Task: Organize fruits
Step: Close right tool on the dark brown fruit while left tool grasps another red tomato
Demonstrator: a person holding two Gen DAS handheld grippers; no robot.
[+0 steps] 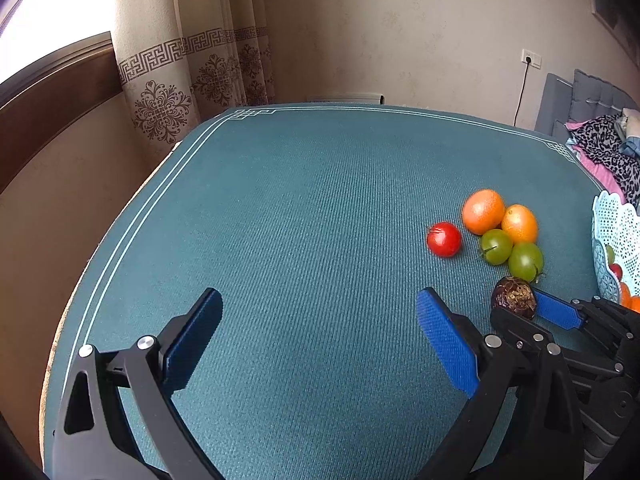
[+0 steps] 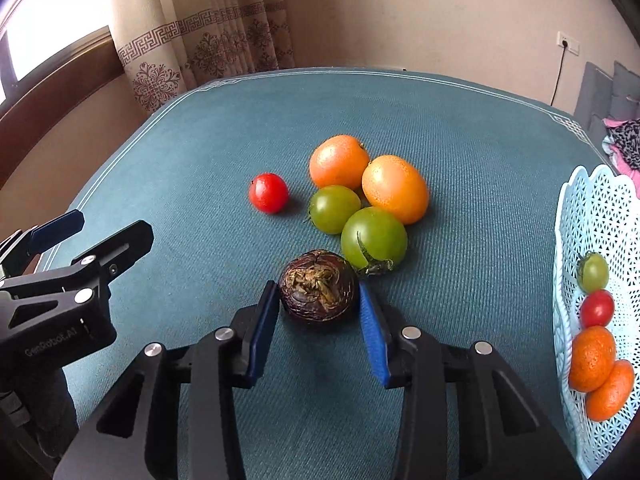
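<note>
**A:** While the left gripper (image 1: 318, 334) hangs wide open over bare mat (image 1: 280, 200), what's the right one doing?

**B:** Right gripper (image 2: 318, 298) is pinched on the dark fruit (image 2: 318, 286), a pad touching each side, fruit on the mat. Behind it: red tomato (image 2: 268, 192), two green ones (image 2: 374, 238), two oranges (image 2: 395, 189). Far right, basket (image 2: 600, 208) holds more fruit.

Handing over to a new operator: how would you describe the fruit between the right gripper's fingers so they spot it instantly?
On the teal table mat, find the fruit cluster left of the pale blue basket. Nearest the camera, between the right gripper pads, sits the dark fruit: wrinkled, purple-brown, unlike its glossy neighbours.
</note>
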